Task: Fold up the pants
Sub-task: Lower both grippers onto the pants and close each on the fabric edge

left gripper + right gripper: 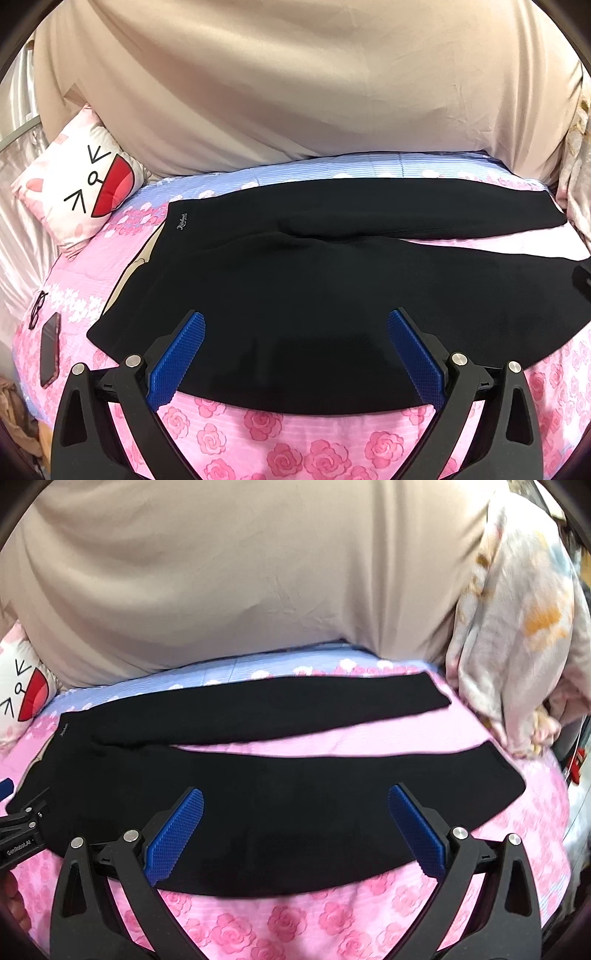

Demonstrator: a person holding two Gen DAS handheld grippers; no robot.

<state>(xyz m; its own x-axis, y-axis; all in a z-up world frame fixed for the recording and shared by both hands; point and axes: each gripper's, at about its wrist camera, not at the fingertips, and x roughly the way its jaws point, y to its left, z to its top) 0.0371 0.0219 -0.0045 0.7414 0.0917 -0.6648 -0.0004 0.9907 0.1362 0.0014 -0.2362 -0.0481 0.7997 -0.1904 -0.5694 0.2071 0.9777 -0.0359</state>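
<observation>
1. The black knit pants [314, 280] lie flat and unfolded on the pink rose-print bedsheet [280, 435]; in the left wrist view the waistband sits toward 9 o'clock, bearing a small pale logo [181, 220], and both legs run out toward 3 o'clock, parted by a narrow wedge of pink.
2. The left gripper [295, 325] hangs over the near edge of the pants at 6 o'clock; its blue ridged fingers [184, 354] stand wide apart and grip nothing; whether they touch the cloth cannot be told.
3. The right gripper [295, 805] hovers over the near leg of the pants [258, 794] in its own view; its blue fingers [413, 830] are likewise spread wide and hold nothing.
4. In the right wrist view the other black tool appears at 9 o'clock, at the waist end.
5. A white cartoon-face cushion with a red mouth [85, 184] rests at 10 o'clock in the left view; a dark smartphone [50, 349] and black-framed glasses [38, 308] lie on the sheet at 8 o'clock, just beside each other.
6. A beige draped cloth [295, 92] fills the far side at 12 o'clock; a crumpled pale floral fabric [517, 635] sits at 2 o'clock in the right view.
</observation>
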